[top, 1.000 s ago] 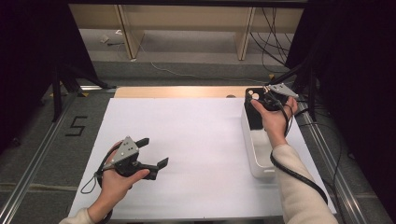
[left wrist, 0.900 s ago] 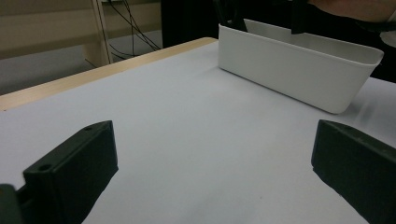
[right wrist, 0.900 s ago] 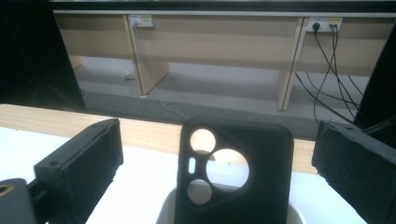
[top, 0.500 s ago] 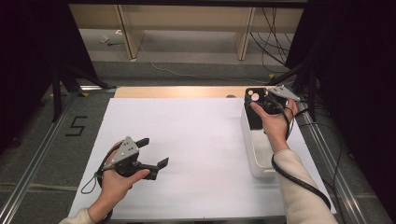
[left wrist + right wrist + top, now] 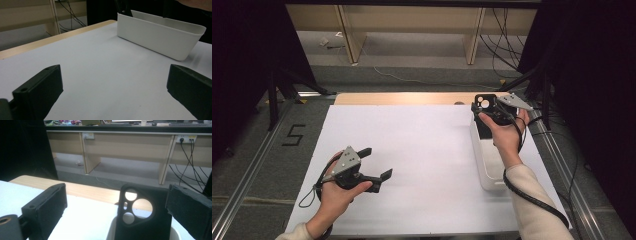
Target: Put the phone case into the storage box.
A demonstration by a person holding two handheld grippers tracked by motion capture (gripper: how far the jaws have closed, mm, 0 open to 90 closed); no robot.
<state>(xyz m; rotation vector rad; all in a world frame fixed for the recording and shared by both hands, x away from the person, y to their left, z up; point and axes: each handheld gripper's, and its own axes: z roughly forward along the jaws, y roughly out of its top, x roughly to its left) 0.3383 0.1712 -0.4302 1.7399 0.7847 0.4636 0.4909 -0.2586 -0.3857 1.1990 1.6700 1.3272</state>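
High view | right gripper (image 5: 484, 111) unmoved at phone case (image 5: 486, 117) | left gripper (image 5: 374, 162) unmoved

black phone case (image 5: 145, 217) upright | in white bin (image 5: 112, 230) | between parted jaws

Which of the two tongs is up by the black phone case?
The right tongs, at the white bin's far end, jaws open beside the phone case. The left tongs hover over bare table.

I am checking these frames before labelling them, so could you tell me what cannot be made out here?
- Bin contents: high view, right hand and near wall hide them.
- Phone case lower part: right gripper view, bottom edge cuts it off.
- Right gripper contact with case: not clear in either view.
- Left gripper: empty, jaws wide apart.
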